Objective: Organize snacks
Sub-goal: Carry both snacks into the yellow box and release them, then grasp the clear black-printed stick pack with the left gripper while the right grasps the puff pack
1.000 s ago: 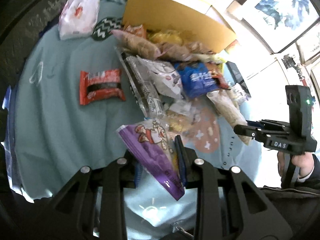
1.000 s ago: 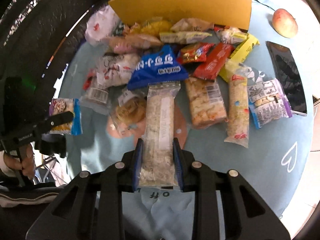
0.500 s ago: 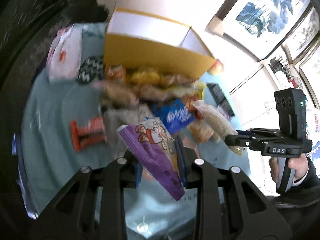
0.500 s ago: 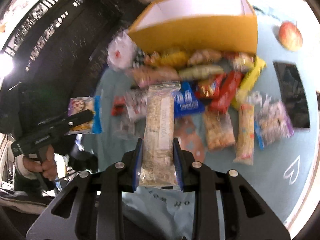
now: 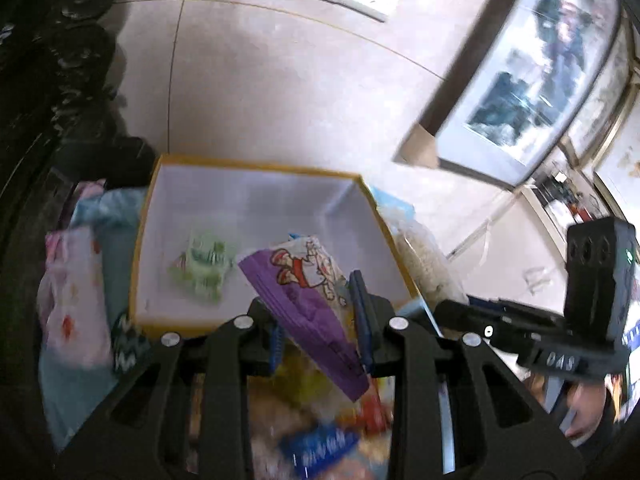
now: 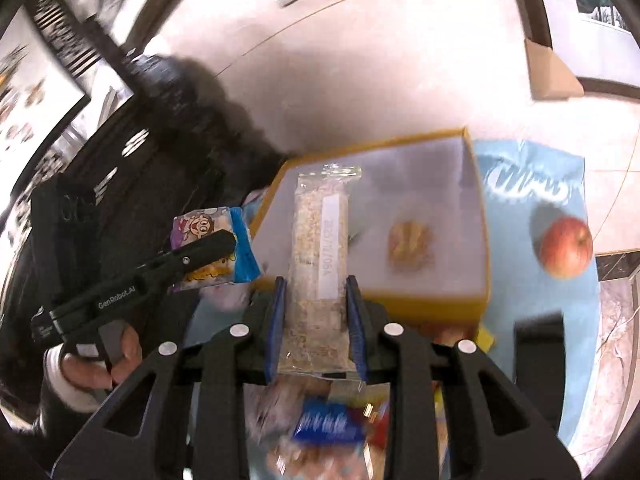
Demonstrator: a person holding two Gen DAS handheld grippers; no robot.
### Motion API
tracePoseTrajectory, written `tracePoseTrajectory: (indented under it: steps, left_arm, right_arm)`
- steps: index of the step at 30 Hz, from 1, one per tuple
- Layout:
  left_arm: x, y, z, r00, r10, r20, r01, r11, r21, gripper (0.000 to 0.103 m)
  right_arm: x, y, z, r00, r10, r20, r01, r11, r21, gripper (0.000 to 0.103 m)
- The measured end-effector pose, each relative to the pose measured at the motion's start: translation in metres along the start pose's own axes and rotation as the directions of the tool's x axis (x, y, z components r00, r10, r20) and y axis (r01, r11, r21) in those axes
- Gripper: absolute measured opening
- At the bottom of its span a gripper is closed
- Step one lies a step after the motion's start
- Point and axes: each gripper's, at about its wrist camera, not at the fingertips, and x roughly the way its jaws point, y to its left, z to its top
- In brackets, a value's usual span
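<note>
The left gripper (image 5: 320,320) is clamping a purple cartoon-printed snack packet (image 5: 308,284); the right gripper (image 6: 316,320) is pinching a clear oat bar wrapper (image 6: 320,264). Both are hanging at the near wall of the yellow cardboard box (image 5: 256,166); carry each well over the rim before letting go.

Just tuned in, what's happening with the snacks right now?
Both grippers are loaded and held at the yellow box. The left gripper is shut on a purple packet, the right gripper on a clear oat bar. The box already holds a green packet and a small pastry.
</note>
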Motion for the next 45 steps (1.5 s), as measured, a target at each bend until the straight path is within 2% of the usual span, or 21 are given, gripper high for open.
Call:
tracePoseTrajectory:
  steps: [1, 2, 3, 4, 5, 8, 10, 12, 13, 16, 20, 23, 25, 27, 30, 33, 36, 39, 41, 43, 45]
  left_arm:
    - [0.011, 0.003, 0.008, 1.000, 0.013, -0.006, -0.013, 1.000, -0.018, 0.035]
    - [0.026, 0.008, 0.017, 0.999, 0.030, -0.016, -0.031, 0.998, -0.046, 0.067]
    - [0.041, 0.015, 0.023, 0.998, 0.063, -0.030, -0.066, 0.995, -0.077, 0.086]
    - [0.048, 0.018, 0.026, 0.994, 0.101, -0.037, -0.104, 0.990, -0.093, 0.099]
    - [0.055, 0.021, 0.025, 0.990, 0.131, -0.057, -0.136, 0.985, -0.109, 0.099]
    - [0.057, 0.027, 0.015, 0.992, 0.094, -0.086, -0.103, 0.989, -0.105, 0.099]
    - [0.054, 0.033, -0.001, 0.988, 0.106, -0.109, -0.116, 0.989, -0.093, 0.099]
    - [0.049, 0.042, -0.017, 0.986, 0.102, -0.136, -0.118, 0.986, -0.115, 0.099]
    - [0.045, 0.050, -0.029, 0.984, 0.098, -0.151, -0.119, 0.983, -0.138, 0.099]
    - [0.035, 0.066, -0.065, 0.971, 0.111, -0.210, -0.150, 0.972, -0.182, 0.099]
    - [0.022, 0.073, -0.108, 0.950, 0.143, -0.278, -0.197, 0.964, -0.176, 0.099]
    - [0.013, 0.076, -0.141, 0.933, 0.146, -0.327, -0.211, 0.962, -0.172, 0.099]
    - [0.005, 0.079, -0.160, 0.923, 0.163, -0.349, -0.233, 0.958, -0.169, 0.099]
    - [0.000, 0.083, -0.179, 0.913, 0.168, -0.371, -0.244, 0.955, -0.167, 0.099]
    - [-0.003, 0.083, -0.206, 0.900, 0.164, -0.404, -0.241, 0.959, -0.148, 0.099]
    - [0.000, 0.082, -0.230, 0.889, 0.173, -0.424, -0.245, 0.962, -0.121, 0.099]
    - [0.004, 0.085, -0.242, 0.896, 0.158, -0.415, -0.235, 0.962, -0.142, 0.099]
    - [0.013, 0.093, -0.249, 0.880, 0.155, -0.449, -0.257, 0.951, -0.174, 0.099]
    - [0.016, 0.097, -0.252, 0.879, 0.137, -0.457, -0.252, 0.947, -0.201, 0.098]
    - [0.019, 0.103, -0.255, 0.875, 0.115, -0.470, -0.247, 0.941, -0.231, 0.092]
    - [0.019, 0.105, -0.254, 0.877, 0.115, -0.466, -0.247, 0.941, -0.232, 0.091]
  right_arm:
    - [0.012, -0.004, 0.011, 0.999, -0.029, 0.015, 0.029, 1.000, 0.009, 0.031]
    - [0.020, -0.007, 0.017, 0.998, -0.052, 0.019, 0.052, 0.999, 0.016, 0.034]
    - [0.030, -0.012, 0.022, 0.997, -0.081, 0.018, 0.081, 0.996, 0.025, 0.047]
    - [0.037, -0.018, 0.025, 0.993, -0.116, 0.018, 0.115, 0.993, 0.041, 0.053]
    - [0.040, -0.025, 0.026, 0.987, -0.157, 0.033, 0.155, 0.986, 0.069, 0.055]
    - [0.034, -0.031, 0.014, 0.984, -0.163, 0.066, 0.162, 0.987, 0.024, 0.057]
    - [0.030, -0.036, 0.002, 0.985, -0.163, 0.052, 0.162, 0.987, 0.012, 0.058]
    - [0.025, -0.040, -0.015, 0.983, -0.179, 0.029, 0.178, 0.984, 0.019, 0.067]
    - [0.023, -0.040, -0.024, 0.981, -0.192, 0.021, 0.192, 0.981, 0.009, 0.068]
    - [0.019, -0.036, -0.055, 0.962, -0.272, -0.011, 0.271, 0.960, -0.067, 0.070]
    - [0.012, -0.037, -0.094, 0.949, -0.307, -0.072, 0.302, 0.950, -0.075, 0.096]
    - [0.010, -0.043, -0.116, 0.952, -0.265, -0.154, 0.270, 0.963, 0.013, 0.097]
    - [0.005, -0.046, -0.132, 0.951, -0.257, -0.170, 0.270, 0.961, 0.057, 0.097]
    - [0.003, -0.037, -0.147, 0.947, -0.279, -0.161, 0.283, 0.959, -0.001, 0.097]
    - [0.008, -0.014, -0.169, 0.943, -0.284, -0.175, 0.255, 0.952, -0.172, 0.097]
    - [0.011, -0.010, -0.190, 0.940, -0.237, -0.246, 0.208, 0.968, -0.139, 0.097]
    - [0.011, -0.007, -0.204, 0.932, -0.234, -0.279, 0.209, 0.971, -0.114, 0.102]
    - [0.007, -0.003, -0.211, 0.915, -0.280, -0.290, 0.252, 0.959, -0.129, 0.102]
    - [0.004, -0.003, -0.214, 0.908, -0.298, -0.295, 0.271, 0.954, -0.129, 0.102]
    - [0.001, -0.004, -0.215, 0.902, -0.288, -0.320, 0.270, 0.958, -0.102, 0.102]
    - [0.003, -0.010, -0.219, 0.897, -0.242, -0.370, 0.247, 0.968, -0.036, 0.102]
